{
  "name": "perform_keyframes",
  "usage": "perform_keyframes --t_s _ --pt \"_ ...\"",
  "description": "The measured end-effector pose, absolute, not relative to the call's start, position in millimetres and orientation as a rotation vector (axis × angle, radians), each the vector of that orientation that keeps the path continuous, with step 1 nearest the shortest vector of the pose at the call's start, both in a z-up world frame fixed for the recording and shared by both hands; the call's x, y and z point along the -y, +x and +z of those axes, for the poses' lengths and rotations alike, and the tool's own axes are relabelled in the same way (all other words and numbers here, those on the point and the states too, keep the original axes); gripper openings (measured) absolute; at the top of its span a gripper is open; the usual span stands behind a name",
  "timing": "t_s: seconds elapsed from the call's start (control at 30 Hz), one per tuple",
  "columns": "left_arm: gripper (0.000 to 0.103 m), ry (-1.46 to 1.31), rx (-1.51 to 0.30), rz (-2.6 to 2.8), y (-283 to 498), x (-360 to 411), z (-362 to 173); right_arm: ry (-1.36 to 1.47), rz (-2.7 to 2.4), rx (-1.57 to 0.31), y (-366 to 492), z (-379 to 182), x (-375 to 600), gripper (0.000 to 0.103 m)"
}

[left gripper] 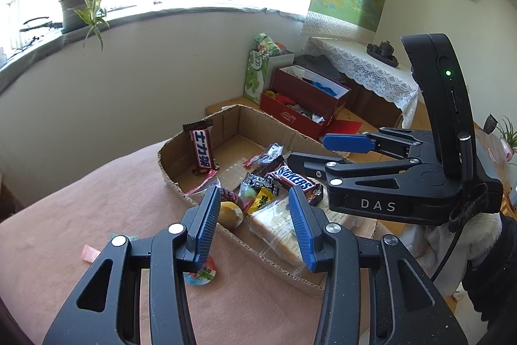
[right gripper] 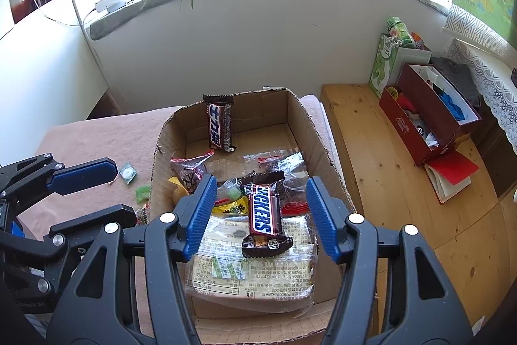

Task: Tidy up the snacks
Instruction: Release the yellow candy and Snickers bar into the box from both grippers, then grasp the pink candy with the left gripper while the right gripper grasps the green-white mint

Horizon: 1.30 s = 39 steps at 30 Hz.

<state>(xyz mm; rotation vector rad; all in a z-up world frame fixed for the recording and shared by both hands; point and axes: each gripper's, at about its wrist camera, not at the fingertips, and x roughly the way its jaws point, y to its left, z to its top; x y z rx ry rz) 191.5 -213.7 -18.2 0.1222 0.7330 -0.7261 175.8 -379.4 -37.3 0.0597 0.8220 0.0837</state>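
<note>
A shallow cardboard box (right gripper: pixel 300 115) sits on a pink-covered table (left gripper: pixel 80 215). Inside, a brown bar with white characters (right gripper: pixel 220 126) leans upright on the far wall. A Snickers bar (right gripper: pixel 263 215) lies on a clear-wrapped flat pack (right gripper: pixel 255 274), with several small wrapped sweets (right gripper: pixel 232 202) beside it. My right gripper (right gripper: pixel 261 212) is open and empty, its fingers either side of the Snickers, above it. My left gripper (left gripper: pixel 255 225) is open and empty over the box's near rim (left gripper: pixel 258 248). The right gripper also shows in the left wrist view (left gripper: pixel 326 151).
Small sweets lie on the cloth outside the box: a round foil-lidded cup (left gripper: pixel 202 274), a pink wrapper (left gripper: pixel 90 253), green packets (right gripper: pixel 127 172). A wooden bench (right gripper: pixel 387 183) to the right holds a red box (right gripper: pixel 429 125) and green bags (right gripper: pixel 384 67). Window sill with plants behind.
</note>
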Motion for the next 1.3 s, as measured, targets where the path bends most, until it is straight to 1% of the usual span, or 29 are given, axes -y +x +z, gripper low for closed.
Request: perform_keyframes --t_s 0.37,0.67,0.83,1.03,1.07,1.1,1.13,1.17,1.2,1.27,1.3 --pt "0.043 0.022 -0.75 -0.57 211.5 125.5 -22.2 0.04 0.181 -0.797 157.8 -29.3 331.1 0.061" --pt "0.043 -0.043 -0.802 -0.46 219.6 60.3 -44.5 -0.008 0.302 -0.829 165.5 -39.0 269.0 0.061" --pt "0.043 -0.058 -0.847 -0.437 221.7 44.0 -60.7 -0.056 0.365 -0.868 185.1 -44.6 242.5 0.061" --pt "0.042 -0.068 -0.908 -0.475 227.9 45.5 -80.7 -0.183 0.444 -0.944 215.0 -57.1 209.2 0.061" --pt "0.041 -0.065 -0.916 -0.48 229.3 47.4 -84.1 -0.212 0.455 -0.963 220.2 -61.4 203.4 0.061" --pt "0.037 -0.058 -0.925 -0.486 231.0 49.6 -87.8 -0.241 0.463 -0.979 225.1 -65.8 197.6 0.06" --pt "0.036 -0.051 -0.936 -0.492 232.7 51.5 -91.7 -0.266 0.468 -0.993 231.4 -69.5 191.8 0.06" --pt "0.034 -0.043 -0.946 -0.496 234.4 53.8 -95.1 -0.288 0.472 -1.008 235.8 -74.4 186.8 0.057" --pt "0.033 -0.034 -0.954 -0.5 236.1 56.0 -98.2 -0.308 0.48 -1.026 241.1 -78.9 182.2 0.051" --pt "0.032 -0.024 -0.969 -0.51 239.4 58.9 -103.7 -0.336 0.492 -1.06 251.1 -88.9 174.8 0.046" --pt "0.032 -0.023 -0.975 -0.513 241.5 59.3 -105.9 -0.349 0.496 -1.075 255.8 -93.3 171.5 0.045"
